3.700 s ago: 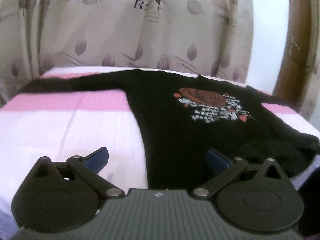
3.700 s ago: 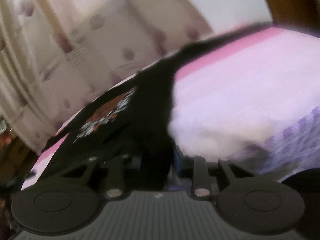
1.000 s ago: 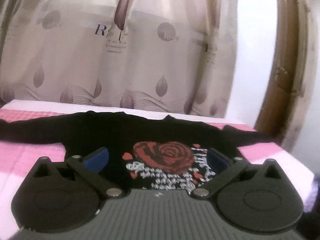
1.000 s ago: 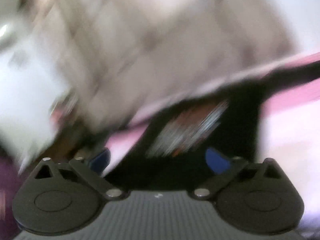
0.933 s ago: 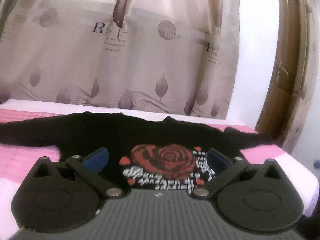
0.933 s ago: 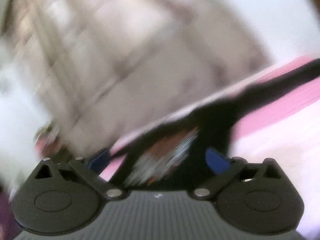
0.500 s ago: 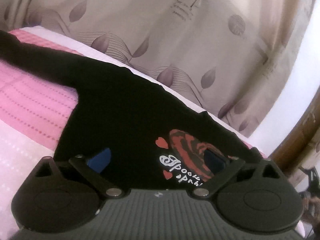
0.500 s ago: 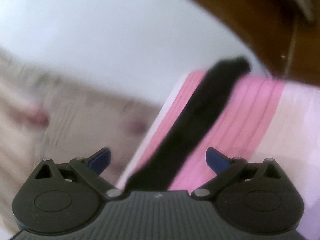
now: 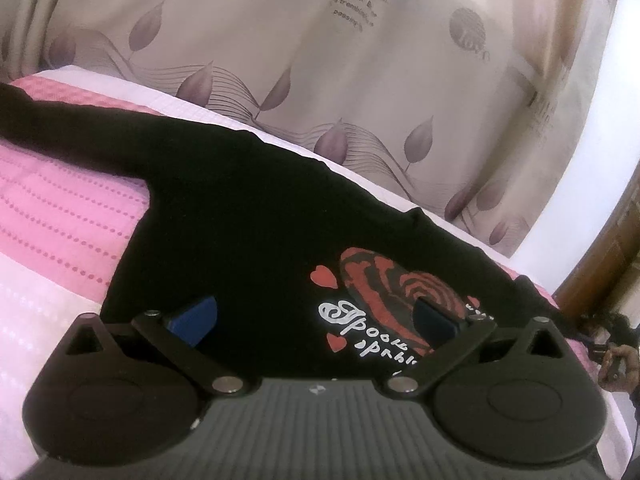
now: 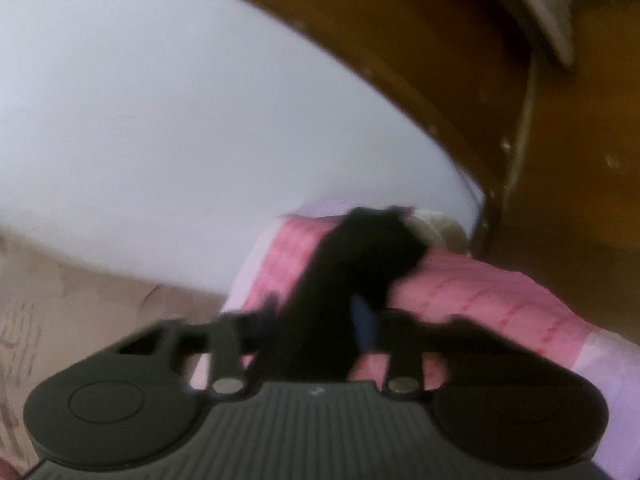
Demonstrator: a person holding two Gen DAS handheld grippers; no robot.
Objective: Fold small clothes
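A black long-sleeved sweater [image 9: 240, 208] with a red rose print [image 9: 384, 280] lies flat on the pink and white bed cover [image 9: 60, 216]. My left gripper [image 9: 316, 312] hovers low over the sweater's body, open, with its blue pads [image 9: 196, 320] wide apart and nothing between them. In the blurred right wrist view, one black sleeve [image 10: 360, 248] runs out toward the bed's corner. My right gripper [image 10: 316, 320] is closing, its jaws drawn in on this sleeve, which fills the gap between them.
A beige curtain [image 9: 280, 60] with leaf prints hangs behind the bed. A white wall [image 10: 160, 120] and a brown wooden door frame [image 10: 560, 160] stand just past the bed corner [image 10: 432, 232] where the sleeve ends.
The right gripper swung fast from the sweater's body to the sleeve, and its wide jaws closed on it. The left gripper tilted and sank nearer the sweater, then held still.
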